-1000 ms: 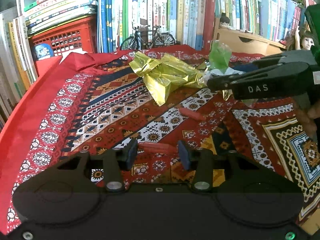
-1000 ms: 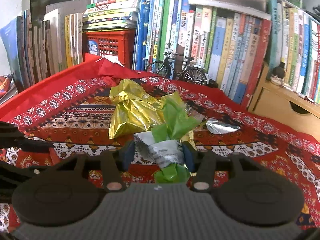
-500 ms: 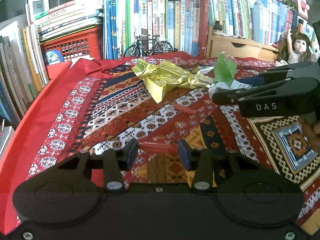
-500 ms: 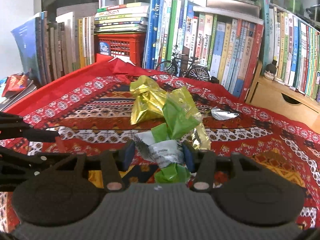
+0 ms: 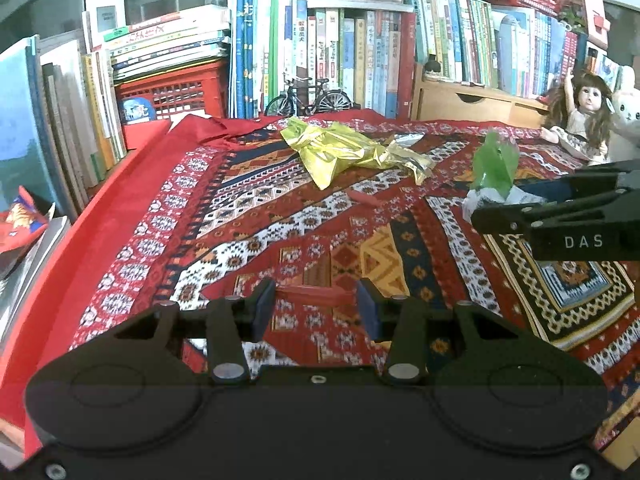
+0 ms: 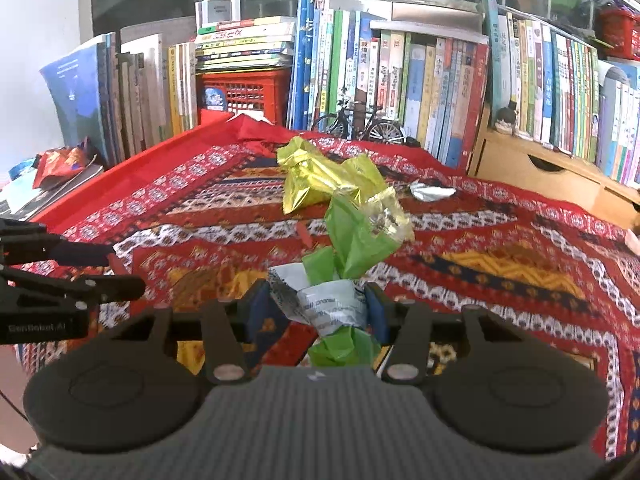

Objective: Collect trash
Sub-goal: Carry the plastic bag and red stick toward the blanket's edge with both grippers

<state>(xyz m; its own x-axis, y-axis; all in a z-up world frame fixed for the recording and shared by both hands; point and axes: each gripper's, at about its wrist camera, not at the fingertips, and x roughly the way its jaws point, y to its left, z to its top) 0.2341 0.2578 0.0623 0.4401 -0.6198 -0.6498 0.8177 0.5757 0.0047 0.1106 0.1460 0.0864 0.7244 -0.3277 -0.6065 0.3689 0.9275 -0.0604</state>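
Cloth [image 5: 248, 216] covers the table. On it, toward the back: foil wrapper [image 5: 344, 152], w/ a scrap [image 6: 430, 191] just to its right. A small strip [image 5: 364, 199] lies in front of the wrapper. Behind the cloth: books [image 5: 360, 52] in a row, crate [image 5: 180, 92] at back left, toy bike [image 5: 308, 98] in front of the books, wooden drawer unit [image 5: 472, 104] to the right, doll [image 5: 580, 116] far right. More books [image 5: 60, 120] stand along the left edge.

Home room: crammed bookshelves [image 6: 400, 76], doll [image 5: 582, 114], patterned tablecloth [image 5: 280, 232].
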